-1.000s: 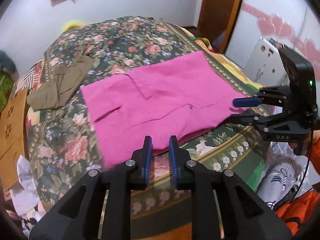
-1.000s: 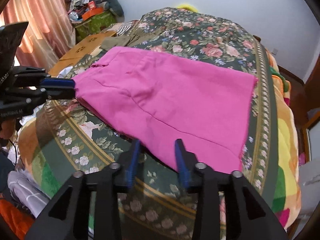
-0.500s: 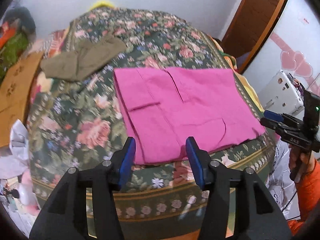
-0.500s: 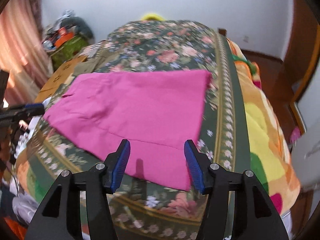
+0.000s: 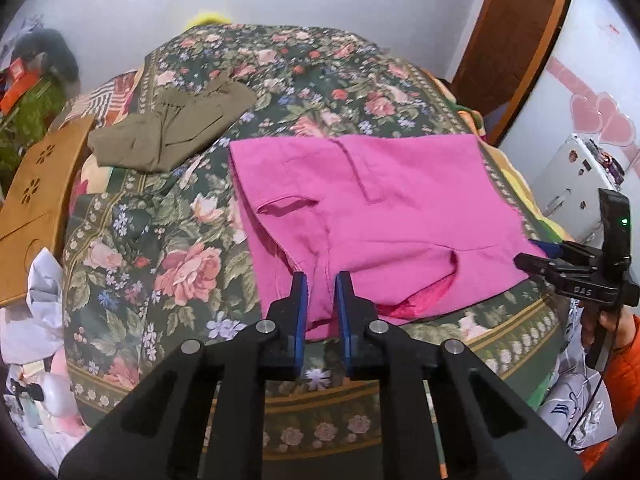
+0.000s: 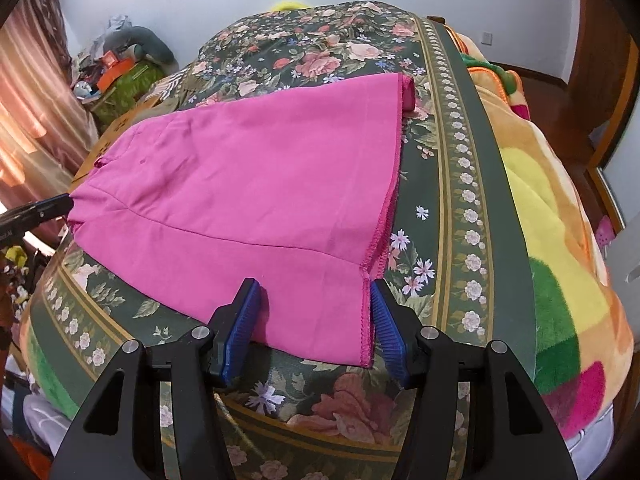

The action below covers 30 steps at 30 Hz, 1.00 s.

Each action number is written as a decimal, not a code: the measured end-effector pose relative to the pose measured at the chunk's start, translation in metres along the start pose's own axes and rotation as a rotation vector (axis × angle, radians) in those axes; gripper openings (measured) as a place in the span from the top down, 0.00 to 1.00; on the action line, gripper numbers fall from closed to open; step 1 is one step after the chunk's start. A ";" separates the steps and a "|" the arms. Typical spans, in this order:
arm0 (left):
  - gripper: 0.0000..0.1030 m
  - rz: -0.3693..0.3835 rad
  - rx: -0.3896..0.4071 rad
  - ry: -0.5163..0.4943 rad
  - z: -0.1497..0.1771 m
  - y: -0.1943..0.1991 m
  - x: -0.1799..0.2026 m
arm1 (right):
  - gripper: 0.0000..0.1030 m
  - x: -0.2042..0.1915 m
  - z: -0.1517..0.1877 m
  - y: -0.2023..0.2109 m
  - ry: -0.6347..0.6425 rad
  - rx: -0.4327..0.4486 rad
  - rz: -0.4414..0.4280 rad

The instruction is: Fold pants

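Note:
Pink pants (image 5: pixel 380 216) lie folded flat on a floral bedspread (image 5: pixel 168 240); they also show in the right wrist view (image 6: pixel 256 184). My left gripper (image 5: pixel 321 304) is at the waist corner on the near edge, its jaws narrowed around a fold of pink cloth. My right gripper (image 6: pixel 314 324) is open, its blue pads straddling the near hem corner of the leg end. The right gripper also shows at the right of the left wrist view (image 5: pixel 536 256), and the left gripper's tip shows at the left edge of the right wrist view (image 6: pixel 40 210).
An olive garment (image 5: pixel 172 128) lies on the bed beyond the pants. A wooden panel (image 5: pixel 36 184) stands at the bed's left side. A bright fleece blanket (image 6: pixel 552 216) covers the bed's right side. A white appliance (image 5: pixel 576 184) and door stand to the right.
Both grippers moved in toward the pants' near edge. The left jaws narrowed from wide open onto the waist corner. The right gripper came to the hem corner, still open.

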<state>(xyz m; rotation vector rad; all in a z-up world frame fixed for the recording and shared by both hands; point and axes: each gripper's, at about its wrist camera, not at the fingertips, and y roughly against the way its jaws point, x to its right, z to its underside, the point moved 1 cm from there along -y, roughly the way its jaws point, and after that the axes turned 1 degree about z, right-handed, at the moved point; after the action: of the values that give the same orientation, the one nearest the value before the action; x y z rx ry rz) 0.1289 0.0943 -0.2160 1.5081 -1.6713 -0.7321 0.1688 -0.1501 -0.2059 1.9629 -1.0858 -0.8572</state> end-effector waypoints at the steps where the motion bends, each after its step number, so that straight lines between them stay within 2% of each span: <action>1: 0.86 0.007 -0.003 0.010 0.002 -0.001 -0.002 | 0.49 0.000 0.001 0.000 0.003 0.001 0.001; 7: 0.85 0.012 -0.015 0.043 0.012 -0.007 -0.009 | 0.49 -0.001 0.001 -0.003 -0.003 0.006 -0.004; 13: 0.74 0.027 -0.020 0.060 0.013 -0.001 -0.014 | 0.49 0.000 0.001 -0.004 -0.005 0.002 -0.006; 15: 0.68 0.006 -0.018 0.046 0.013 0.003 -0.013 | 0.49 0.001 0.000 -0.003 -0.007 0.000 -0.006; 18: 0.68 -0.055 0.005 0.015 0.010 0.014 -0.013 | 0.49 0.003 -0.002 -0.003 -0.018 -0.008 -0.003; 23: 0.65 -0.059 0.030 0.040 -0.012 0.021 -0.026 | 0.49 0.007 -0.013 0.003 -0.032 -0.005 0.005; 30: 0.62 -0.063 0.031 0.089 -0.058 -0.006 -0.046 | 0.49 0.022 -0.050 0.012 -0.047 0.069 0.017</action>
<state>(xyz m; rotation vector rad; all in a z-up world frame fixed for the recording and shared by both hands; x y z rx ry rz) 0.1806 0.1427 -0.1960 1.5979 -1.5813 -0.6655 0.2136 -0.1609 -0.1744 1.9964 -1.1722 -0.8711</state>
